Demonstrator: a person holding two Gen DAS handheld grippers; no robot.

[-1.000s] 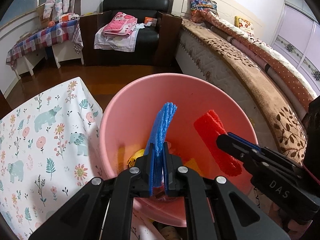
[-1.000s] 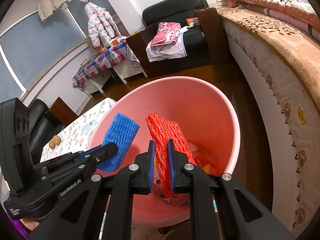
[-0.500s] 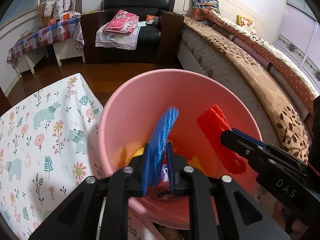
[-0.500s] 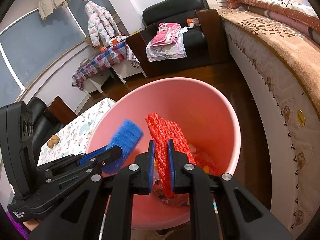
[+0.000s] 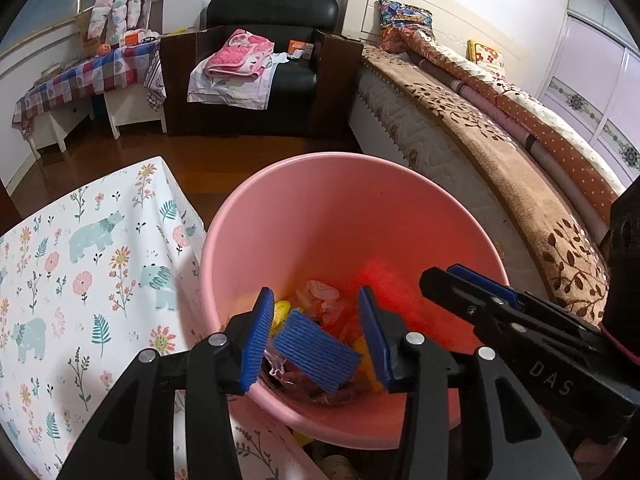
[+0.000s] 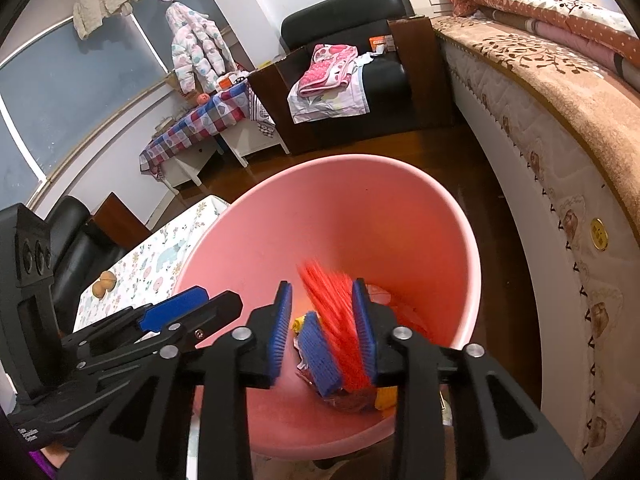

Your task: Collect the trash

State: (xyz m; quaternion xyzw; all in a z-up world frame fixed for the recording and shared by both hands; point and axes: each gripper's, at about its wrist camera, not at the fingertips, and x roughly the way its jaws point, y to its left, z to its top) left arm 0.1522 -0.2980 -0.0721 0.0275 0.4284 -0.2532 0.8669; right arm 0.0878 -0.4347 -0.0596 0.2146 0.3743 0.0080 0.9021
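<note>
A pink bucket (image 5: 320, 216) stands on the floor below both grippers; it also shows in the right wrist view (image 6: 360, 208). My left gripper (image 5: 316, 336) is open over the bucket, and a blue foam net (image 5: 316, 350) lies on the trash inside. My right gripper (image 6: 322, 330) is open over the bucket. A red foam net (image 6: 332, 312), blurred by motion, drops between its fingers, beside the blue foam net (image 6: 318, 358). The red net shows blurred in the left wrist view (image 5: 384, 284). Crumpled wrappers (image 5: 320, 298) lie at the bottom.
A table with a floral bear cloth (image 5: 80, 280) adjoins the bucket on the left. A bed (image 5: 500, 152) runs along the right. A black armchair with laundry (image 5: 256, 68) stands behind, on a wooden floor (image 5: 120, 160).
Both grippers opened. The blue net fell from the left gripper into the bucket. The red net slipped from the right gripper and is falling.
</note>
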